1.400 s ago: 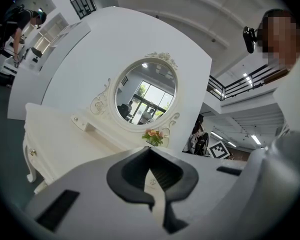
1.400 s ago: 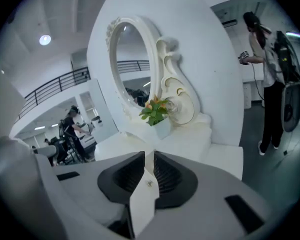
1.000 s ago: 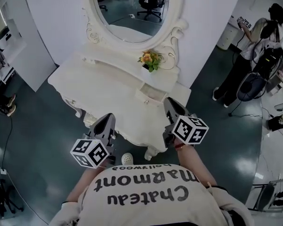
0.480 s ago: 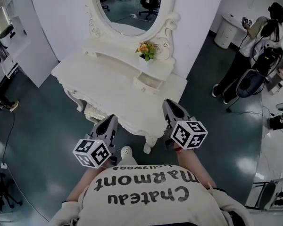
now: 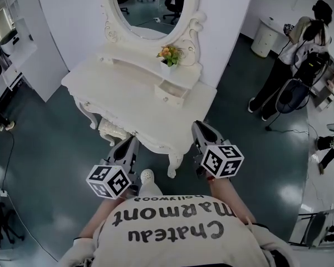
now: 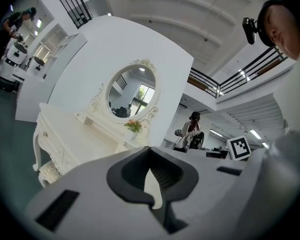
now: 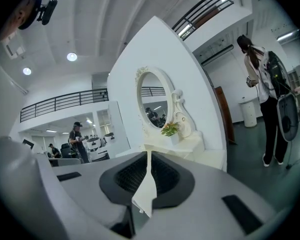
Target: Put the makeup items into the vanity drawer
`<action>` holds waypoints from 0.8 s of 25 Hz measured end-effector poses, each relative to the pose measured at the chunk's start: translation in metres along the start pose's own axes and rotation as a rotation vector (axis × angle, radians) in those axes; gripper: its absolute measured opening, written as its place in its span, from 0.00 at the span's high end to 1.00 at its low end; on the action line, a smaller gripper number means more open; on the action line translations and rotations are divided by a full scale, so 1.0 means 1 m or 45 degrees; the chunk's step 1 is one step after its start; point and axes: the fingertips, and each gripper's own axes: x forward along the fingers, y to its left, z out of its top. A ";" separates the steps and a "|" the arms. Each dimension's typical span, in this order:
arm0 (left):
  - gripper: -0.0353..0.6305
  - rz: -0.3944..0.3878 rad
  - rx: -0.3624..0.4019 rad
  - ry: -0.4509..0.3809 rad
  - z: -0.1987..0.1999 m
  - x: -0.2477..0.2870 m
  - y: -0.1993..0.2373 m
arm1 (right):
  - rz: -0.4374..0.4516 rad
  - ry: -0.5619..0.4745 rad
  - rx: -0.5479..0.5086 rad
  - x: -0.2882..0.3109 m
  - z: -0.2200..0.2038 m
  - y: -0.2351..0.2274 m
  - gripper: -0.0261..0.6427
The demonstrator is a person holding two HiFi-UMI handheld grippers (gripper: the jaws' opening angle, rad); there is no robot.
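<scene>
Jaws of left gripper and right gripper were clenched empty before the white ornate vanity; no makeup was seen on its surface, and the small white drawer had its inside hidden.

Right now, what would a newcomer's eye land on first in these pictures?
The ornate white vanity with its oval mirror and potted flowers fills the head view's top middle. Below it, the left hand-held gripper and right hand-held gripper point at it, both empty, the right's jaws having just closed.
</scene>
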 end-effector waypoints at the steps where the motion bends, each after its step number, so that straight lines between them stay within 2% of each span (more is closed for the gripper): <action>1: 0.94 0.000 0.000 0.000 -0.001 -0.001 -0.001 | 0.000 0.003 -0.002 -0.002 -0.001 0.000 0.89; 10: 0.94 0.008 0.016 0.002 -0.001 -0.018 -0.009 | 0.009 0.021 -0.008 -0.014 -0.007 0.008 0.89; 20: 0.94 -0.006 0.027 0.019 0.001 -0.012 -0.009 | -0.004 0.038 -0.016 -0.010 -0.009 0.007 0.89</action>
